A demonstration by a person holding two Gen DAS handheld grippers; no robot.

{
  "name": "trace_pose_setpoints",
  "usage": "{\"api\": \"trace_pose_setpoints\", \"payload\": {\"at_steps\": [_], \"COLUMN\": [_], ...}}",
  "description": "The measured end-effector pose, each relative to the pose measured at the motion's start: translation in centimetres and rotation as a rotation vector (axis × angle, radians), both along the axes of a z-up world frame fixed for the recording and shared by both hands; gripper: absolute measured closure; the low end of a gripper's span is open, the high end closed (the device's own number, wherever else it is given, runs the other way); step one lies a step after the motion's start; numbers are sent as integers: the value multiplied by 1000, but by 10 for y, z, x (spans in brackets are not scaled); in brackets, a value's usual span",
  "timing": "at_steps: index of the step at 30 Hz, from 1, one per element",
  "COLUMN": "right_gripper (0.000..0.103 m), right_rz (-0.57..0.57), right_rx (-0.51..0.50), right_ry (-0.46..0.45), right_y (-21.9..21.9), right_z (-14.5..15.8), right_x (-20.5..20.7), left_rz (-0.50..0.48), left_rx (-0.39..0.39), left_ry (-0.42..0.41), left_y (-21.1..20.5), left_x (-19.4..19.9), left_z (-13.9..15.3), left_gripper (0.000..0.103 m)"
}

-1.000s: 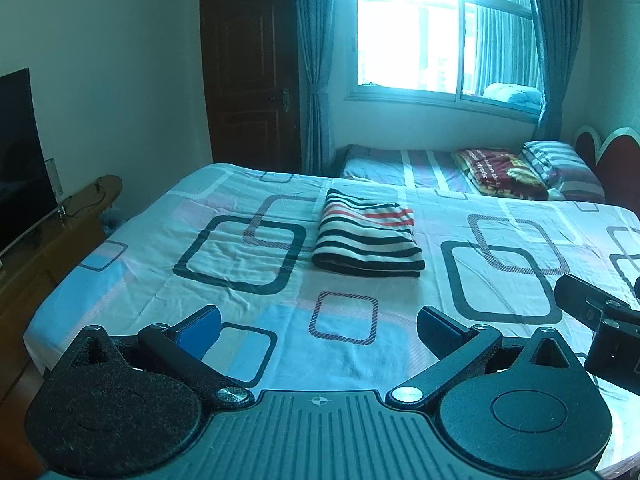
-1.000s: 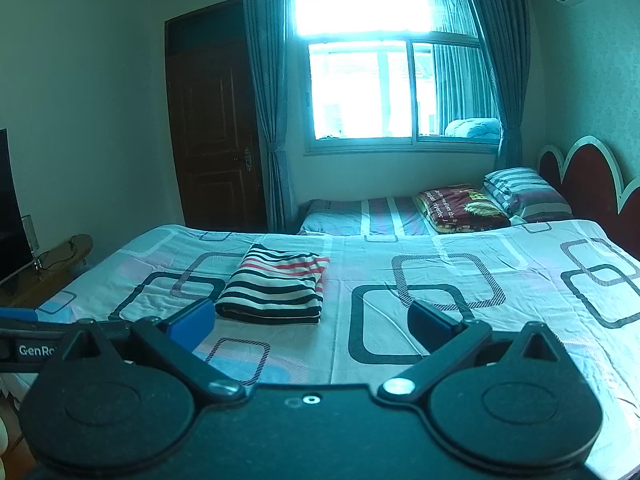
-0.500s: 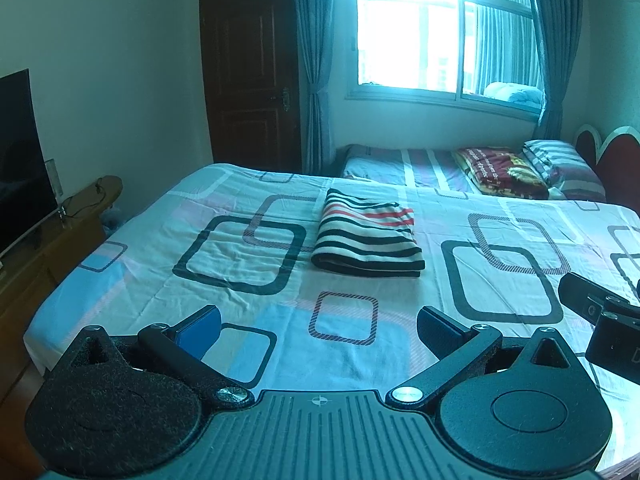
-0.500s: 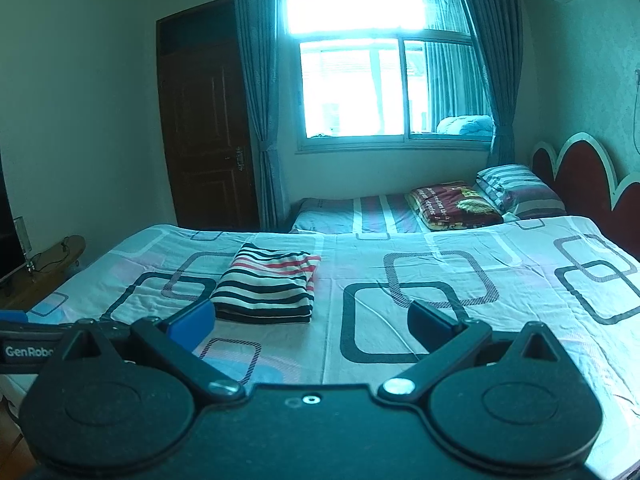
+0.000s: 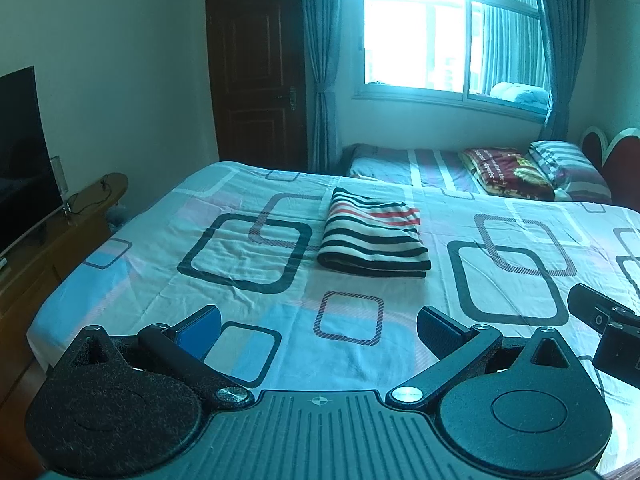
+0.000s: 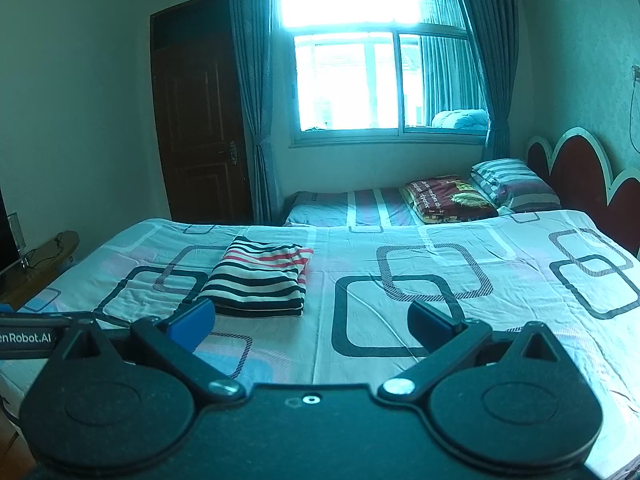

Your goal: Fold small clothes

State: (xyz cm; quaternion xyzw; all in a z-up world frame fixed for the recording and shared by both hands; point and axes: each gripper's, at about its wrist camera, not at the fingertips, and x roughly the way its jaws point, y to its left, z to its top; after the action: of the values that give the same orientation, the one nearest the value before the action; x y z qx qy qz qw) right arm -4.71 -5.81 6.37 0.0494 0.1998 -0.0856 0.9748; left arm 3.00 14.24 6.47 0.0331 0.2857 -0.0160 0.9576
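A: How is the black, white and red striped cloth garment (image 5: 374, 236) looking?

B: It is lying folded into a neat, thick rectangle, its rounded fold facing the near edge of the bed (image 5: 152, 280), which is wearing a pale sheet printed with dark squares. It is sitting toward the far edge, apart from both tools.

A: And the claws?

B: The left claw (image 5: 319, 330) is hovering spread wide, gripping nothing. The right claw (image 6: 310, 322) is likewise gaping and bare.

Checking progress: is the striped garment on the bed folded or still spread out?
Folded. The striped garment lies on the bed as a compact rectangle with stacked layers along its near edge.
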Motion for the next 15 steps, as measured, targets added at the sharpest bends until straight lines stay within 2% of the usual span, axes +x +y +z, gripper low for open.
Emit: {"api": "trace_pose_setpoints", "payload": {"at_steps": [15], "right_gripper": [1], "right_rz": [-15], "right_rx": [-6], "right_ry": [18], "right_y": [-1], "right_z": [-2], "right_x": [5], "left_rz": [5], "left_rx": [6], "left_ry": [-2], "left_y": [-1], "left_x": [2], "left_z": [-3], "left_gripper": [0]}}
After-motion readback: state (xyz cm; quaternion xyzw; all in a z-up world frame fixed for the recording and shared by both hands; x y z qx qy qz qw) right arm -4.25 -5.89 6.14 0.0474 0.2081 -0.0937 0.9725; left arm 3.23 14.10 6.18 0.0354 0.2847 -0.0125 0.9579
